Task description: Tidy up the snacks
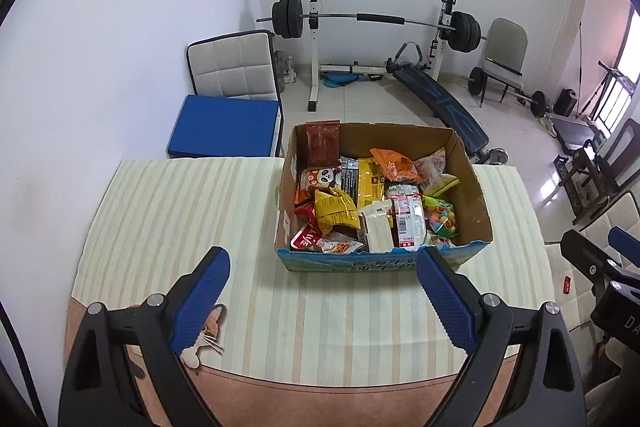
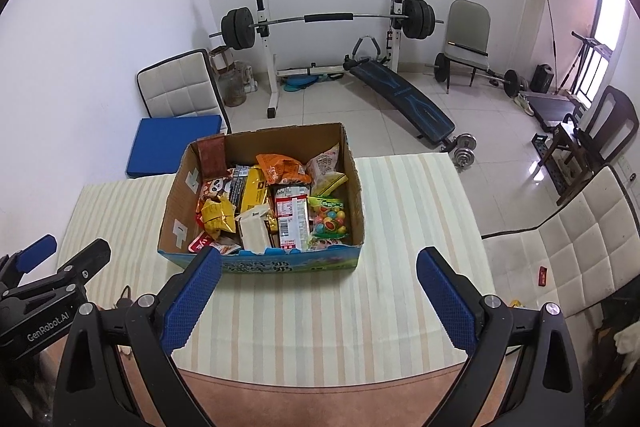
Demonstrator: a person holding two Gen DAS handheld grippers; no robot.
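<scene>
An open cardboard box (image 1: 476, 195) sits on the striped table and holds several snack packets: a yellow bag (image 1: 334, 209), an orange bag (image 1: 394, 165), a white pack (image 1: 378, 231), a brown pack (image 1: 322, 145) leaning on the back wall. The box also shows in the right wrist view (image 2: 178, 203). My left gripper (image 1: 324, 279) is open and empty, above the table in front of the box. My right gripper (image 2: 318, 277) is open and empty, also in front of the box. Each gripper shows at the edge of the other's view.
The striped tablecloth (image 1: 180, 219) covers the table; its front edge is near me. White padded chairs stand behind the table (image 1: 232, 67) and to the right (image 2: 560, 247). A blue cushion (image 1: 224, 127), a barbell rack (image 1: 360, 19) and a bench fill the room behind.
</scene>
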